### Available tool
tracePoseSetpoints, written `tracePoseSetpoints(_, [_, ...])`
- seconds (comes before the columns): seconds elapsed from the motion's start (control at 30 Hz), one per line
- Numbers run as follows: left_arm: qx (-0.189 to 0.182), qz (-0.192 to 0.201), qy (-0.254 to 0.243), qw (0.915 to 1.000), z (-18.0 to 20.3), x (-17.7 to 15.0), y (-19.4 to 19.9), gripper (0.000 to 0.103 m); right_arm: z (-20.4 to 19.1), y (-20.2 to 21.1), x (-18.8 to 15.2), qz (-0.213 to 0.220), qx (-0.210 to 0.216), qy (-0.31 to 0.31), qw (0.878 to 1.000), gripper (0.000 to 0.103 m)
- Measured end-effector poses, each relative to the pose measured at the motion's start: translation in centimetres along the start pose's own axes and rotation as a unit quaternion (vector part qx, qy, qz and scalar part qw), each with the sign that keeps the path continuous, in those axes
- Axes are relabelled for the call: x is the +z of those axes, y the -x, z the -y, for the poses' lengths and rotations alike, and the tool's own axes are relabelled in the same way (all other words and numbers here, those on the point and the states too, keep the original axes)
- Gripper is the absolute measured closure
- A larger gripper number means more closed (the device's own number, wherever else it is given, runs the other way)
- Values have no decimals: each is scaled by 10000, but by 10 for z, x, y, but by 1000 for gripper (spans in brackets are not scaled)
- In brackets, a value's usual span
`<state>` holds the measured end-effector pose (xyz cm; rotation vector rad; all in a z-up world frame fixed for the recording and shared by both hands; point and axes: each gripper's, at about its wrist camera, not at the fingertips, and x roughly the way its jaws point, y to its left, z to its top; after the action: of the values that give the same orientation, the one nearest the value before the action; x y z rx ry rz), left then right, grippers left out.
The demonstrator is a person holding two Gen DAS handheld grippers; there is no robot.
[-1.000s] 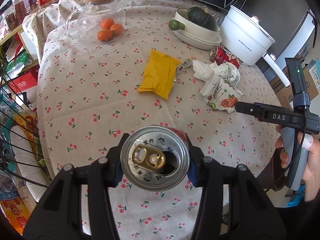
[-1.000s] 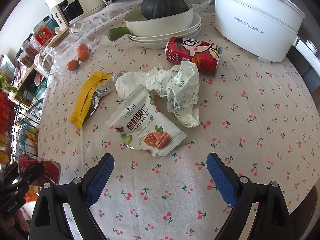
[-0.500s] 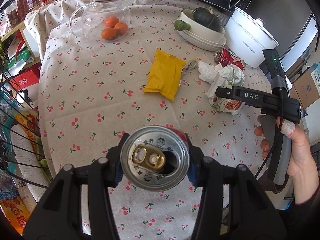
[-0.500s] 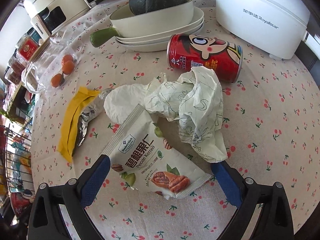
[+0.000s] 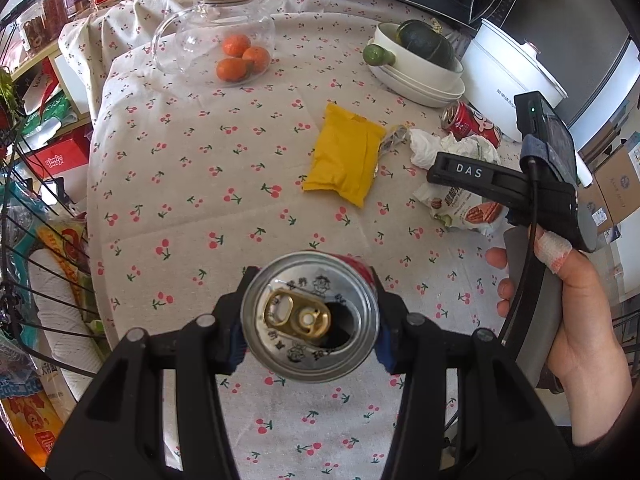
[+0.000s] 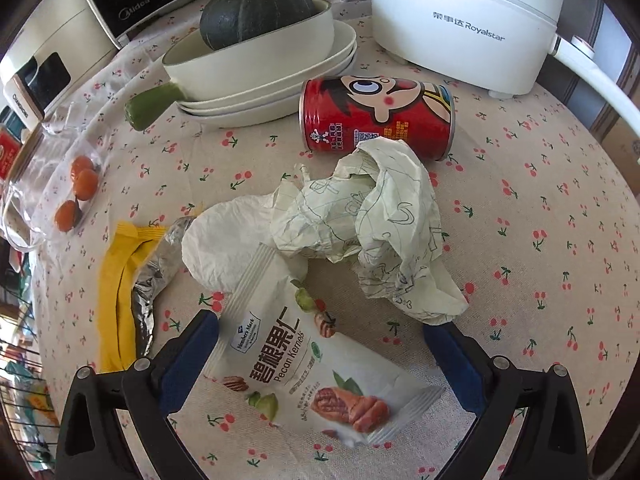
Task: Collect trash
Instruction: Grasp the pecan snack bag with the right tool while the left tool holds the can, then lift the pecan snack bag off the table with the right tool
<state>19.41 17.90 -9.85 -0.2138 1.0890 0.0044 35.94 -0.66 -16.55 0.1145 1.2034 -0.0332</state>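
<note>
Your left tool (image 5: pixel 310 322) pinches an opened can (image 5: pixel 310 316) by its sides, held above the near edge of the desk (image 5: pixel 192 184). Your right tool (image 6: pixel 320 354) is spread wide, its blue pads either side of the pecan packet (image 6: pixel 308 372). Beyond it lie crumpled paper (image 6: pixel 360 224), a yellow wrapper (image 6: pixel 116 292) and a red can (image 6: pixel 376 118) on its side toward the far edge.

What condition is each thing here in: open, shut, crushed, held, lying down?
Left gripper: shut on the opened can.
Right gripper: open, straddling the pecan packet.
Pecan packet: lying flat.
Red can: on its side.
Paper: crumpled.
Yellow bag: lying flat.
Glass jar: lidded.
</note>
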Motion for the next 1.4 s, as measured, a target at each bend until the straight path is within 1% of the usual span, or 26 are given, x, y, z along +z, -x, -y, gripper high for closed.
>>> tracePoseSetpoints(0.07, [-6,1,-4,10000,-1,0,0,51,-8,-2,-5,29,-212,256,9994,0])
tracePoseSetpoints(0.17, [-5,15,-18,10000,-1,0,1,51,-13,-2,-16,80,-365,588,9976,1])
tracePoseSetpoints(0.23, [-17,21,-26,10000,0,-1,3,51,-16,1,-24,139,-417,813,9957,8])
tracePoseSetpoints(0.27, [-24,25,-34,10000,1,-1,3,51,-16,4,-28,187,-456,936,9944,15])
tracePoseSetpoints(0.33, [-38,41,-55,10000,3,-2,5,51,-14,9,-37,221,-406,1152,9923,27])
tracePoseSetpoints(0.37, [-50,49,-69,10000,5,-3,6,51,-11,12,-41,179,-299,1227,9918,40])
tracePoseSetpoints(0.43, [-93,70,-80,9999,8,-4,9,51,0,17,-50,34,17,1223,9925,48])
tracePoseSetpoints(0.47, [-133,80,-75,9999,10,-5,11,51,8,23,-55,-7,107,1216,9925,55])
tracePoseSetpoints(0.6, [-291,133,-61,9995,17,-8,18,51,29,40,-62,-7,416,1241,9914,69])
tracePoseSetpoints(0.77, [-411,183,-143,9989,29,-13,24,51,59,69,-65,112,714,1292,9890,72])
tracePoseSetpoints(0.9, [-499,178,-196,9984,39,-16,25,51,82,87,-72,213,845,1351,9870,75])
tracePoseSetpoints(0.97, [-519,175,-220,9983,43,-18,25,51,93,93,-76,204,849,1299,9877,75])
tracePoseSetpoints(1.0, [-524,172,-233,9982,45,-18,25,51,96,93,-76,203,710,1298,9888,72])
tracePoseSetpoints(1.03, [-524,171,-246,9982,47,-19,26,51,99,94,-76,206,568,1291,9898,67])
tracePoseSetpoints(1.07, [-524,170,-258,9981,48,-20,26,51,103,95,-77,204,470,1260,9907,38])
tracePoseSetpoints(1.1, [-527,168,-267,9981,49,-20,25,51,105,93,-74,200,391,1181,9920,12])
tracePoseSetpoints(1.13, [-532,168,-270,9981,50,-20,25,51,109,94,-73,240,374,1069,9933,9])
tracePoseSetpoints(1.17, [-535,169,-268,9981,51,-20,25,51,111,95,-71,277,414,970,9940,9])
tracePoseSetpoints(1.23, [-539,174,-253,9981,50,-19,25,51,109,92,-65,174,513,899,9945,8])
tracePoseSetpoints(1.3, [-540,177,-218,9981,47,-18,24,51,98,86,-60,98,515,924,9943,1])
tracePoseSetpoints(1.4, [-534,170,-178,9983,42,-16,23,51,72,72,-56,39,443,1146,9924,0])
